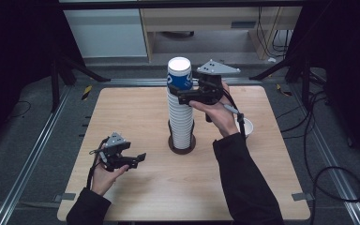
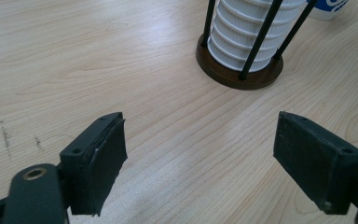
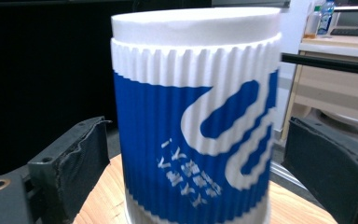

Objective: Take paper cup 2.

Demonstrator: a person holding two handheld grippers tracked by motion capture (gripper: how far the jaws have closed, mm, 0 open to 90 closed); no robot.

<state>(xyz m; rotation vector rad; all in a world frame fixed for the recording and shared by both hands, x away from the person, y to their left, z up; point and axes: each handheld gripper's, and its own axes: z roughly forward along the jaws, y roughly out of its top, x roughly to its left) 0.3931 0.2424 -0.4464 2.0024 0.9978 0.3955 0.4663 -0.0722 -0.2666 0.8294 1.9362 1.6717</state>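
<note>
The counter [image 1: 136, 187] is a square board of pale wood with fine grain, and its near part is bare. It stands on a grey carpet floor [image 1: 23, 154] with metal rails [image 1: 37, 140] along both sides.

At the near left the left gripper [image 1: 138, 158] rests low over the wood; its jaws stand wide apart and nothing is between them.

Near the middle of the counter a round dark wooden base [image 2: 239, 74] with thin black rods [image 2: 260, 39] holds a tall stack of white ribbed cups [image 1: 181, 124]. The stack has its long axis vertical and it stands upright.

On top of it sits the blue and white cup [image 1: 179, 72], upside down, with its closed bottom pointing up and its printed letters inverted. The right gripper [image 1: 180, 91] is at this cup from the right side. In the right gripper view the cup stands between the two pads and a gap shows on each side, so the gripper is released.

Just to the right of the forearm one single white cup [image 1: 247, 125] stands on the wood.

Farther back there are a pale wooden desk [image 1: 206, 21], a white cabinet [image 1: 103, 33] and dark curtains [image 1: 14, 47].
</note>
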